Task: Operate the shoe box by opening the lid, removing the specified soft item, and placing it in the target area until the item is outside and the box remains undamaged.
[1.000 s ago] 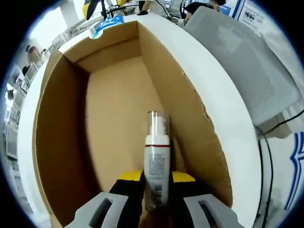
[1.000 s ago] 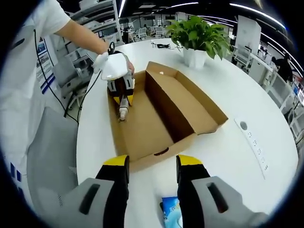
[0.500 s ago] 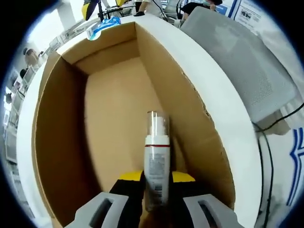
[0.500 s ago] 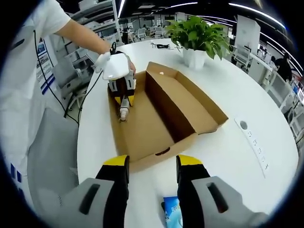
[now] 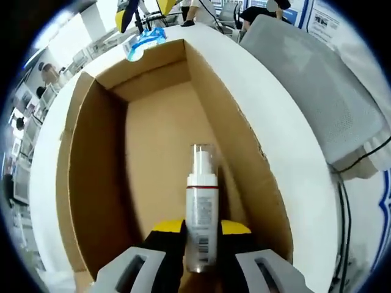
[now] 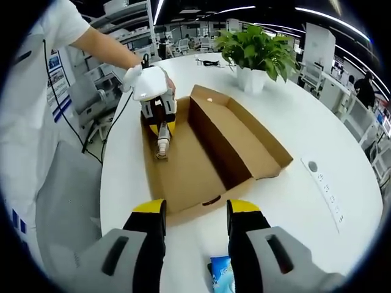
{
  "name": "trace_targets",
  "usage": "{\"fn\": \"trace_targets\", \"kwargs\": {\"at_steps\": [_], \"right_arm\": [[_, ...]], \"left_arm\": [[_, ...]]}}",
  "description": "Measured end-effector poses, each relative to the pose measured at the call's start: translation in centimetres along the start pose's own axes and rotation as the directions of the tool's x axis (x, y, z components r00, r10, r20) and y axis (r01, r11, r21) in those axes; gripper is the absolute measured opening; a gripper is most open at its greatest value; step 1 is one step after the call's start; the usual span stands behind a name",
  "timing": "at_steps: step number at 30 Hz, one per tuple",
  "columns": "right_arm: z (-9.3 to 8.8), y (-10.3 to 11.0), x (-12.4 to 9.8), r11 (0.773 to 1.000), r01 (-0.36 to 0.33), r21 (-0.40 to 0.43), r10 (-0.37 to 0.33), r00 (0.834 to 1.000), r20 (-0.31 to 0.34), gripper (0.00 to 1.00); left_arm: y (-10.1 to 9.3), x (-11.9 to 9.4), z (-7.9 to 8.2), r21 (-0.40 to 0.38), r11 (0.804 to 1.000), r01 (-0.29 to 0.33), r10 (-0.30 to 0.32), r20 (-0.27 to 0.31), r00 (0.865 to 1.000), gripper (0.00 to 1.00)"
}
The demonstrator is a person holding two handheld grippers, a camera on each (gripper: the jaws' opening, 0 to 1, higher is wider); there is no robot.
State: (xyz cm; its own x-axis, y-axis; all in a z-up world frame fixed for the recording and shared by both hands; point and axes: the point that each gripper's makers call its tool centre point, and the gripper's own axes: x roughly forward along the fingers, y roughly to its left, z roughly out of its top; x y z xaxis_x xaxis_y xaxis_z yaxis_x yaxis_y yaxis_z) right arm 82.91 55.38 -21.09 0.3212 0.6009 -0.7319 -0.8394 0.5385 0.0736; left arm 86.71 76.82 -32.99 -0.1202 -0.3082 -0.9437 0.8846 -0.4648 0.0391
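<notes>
Since the earlier frames the left gripper (image 5: 201,244) has lifted a little with its load — in the left gripper view the shoe box (image 5: 153,140) floor sits slightly farther off and more of the far wall shows. Its yellow-tipped jaws are pinching a clear pump bottle (image 5: 201,213), white-bodied with a red band, which points forward over the box's right-hand wall side. A blue packet (image 5: 143,41) lies on the white desk (image 5: 299,159) just past the box's far end.

In the right gripper view the right gripper (image 6: 189,229) hovers over the desk (image 6: 293,201) near the box's (image 6: 214,146) short end, jaws spread and holding nothing, with the blue packet (image 6: 221,274) between and below them. Across the box, the left gripper (image 6: 157,116), held by a gloved hand (image 6: 146,82), keeps the bottle (image 6: 163,145) nose-down just above the box floor; the lid (image 6: 250,137) lies folded open beside the tray. A potted plant (image 6: 256,52) stands well beyond.

The step in hand looks like lifting the bottle clear. Best done straight up — keeping grip firm on the smooth body, clearing the cardboard walls before moving sideways, so the box isn't dragged or dented.
</notes>
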Motion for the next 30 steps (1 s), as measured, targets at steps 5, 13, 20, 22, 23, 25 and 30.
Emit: {"fn": "trace_targets", "kwargs": {"at_steps": [5,13,20,22,23,25,30], "right_arm": [[0.5,0.2,-0.5,1.0,0.004,-0.01,-0.004,1.0,0.004,0.37],[1.5,0.6,-1.2,1.0,0.019,-0.022,-0.018,1.0,0.017,0.37],[2.6,0.9,-1.7,0.999,0.037,-0.015,-0.036,0.998,0.049,0.37],[3.0,1.0,-1.8,0.999,0.04,-0.013,-0.039,0.998,0.057,0.37],[2.9,0.5,-1.8,0.999,0.039,-0.012,-0.038,0.997,0.06,0.37],[3.0,0.0,-1.9,0.999,0.041,-0.012,-0.04,0.997,0.066,0.37],[3.7,-0.2,-2.2,0.999,0.038,-0.016,-0.037,0.996,0.077,0.37]], "left_arm": [[0.1,-0.6,0.1,-0.008,1.0,-0.022,0.022,-0.001,1.0,0.19],[0.7,-1.8,0.9,-0.055,0.997,-0.059,0.061,0.031,0.998,0.19],[1.1,-3.0,1.6,-0.126,0.987,-0.099,0.11,0.084,0.99,0.19],[1.2,-3.2,1.9,-0.149,0.983,-0.109,0.125,0.103,0.987,0.19],[1.3,-3.4,2.2,-0.176,0.978,-0.114,0.137,0.122,0.983,0.19],[1.2,-3.8,2.7,-0.199,0.973,-0.12,0.15,0.143,0.978,0.19],[1.2,-4.4,3.2,-0.253,0.957,-0.14,0.188,0.18,0.965,0.19]]}}
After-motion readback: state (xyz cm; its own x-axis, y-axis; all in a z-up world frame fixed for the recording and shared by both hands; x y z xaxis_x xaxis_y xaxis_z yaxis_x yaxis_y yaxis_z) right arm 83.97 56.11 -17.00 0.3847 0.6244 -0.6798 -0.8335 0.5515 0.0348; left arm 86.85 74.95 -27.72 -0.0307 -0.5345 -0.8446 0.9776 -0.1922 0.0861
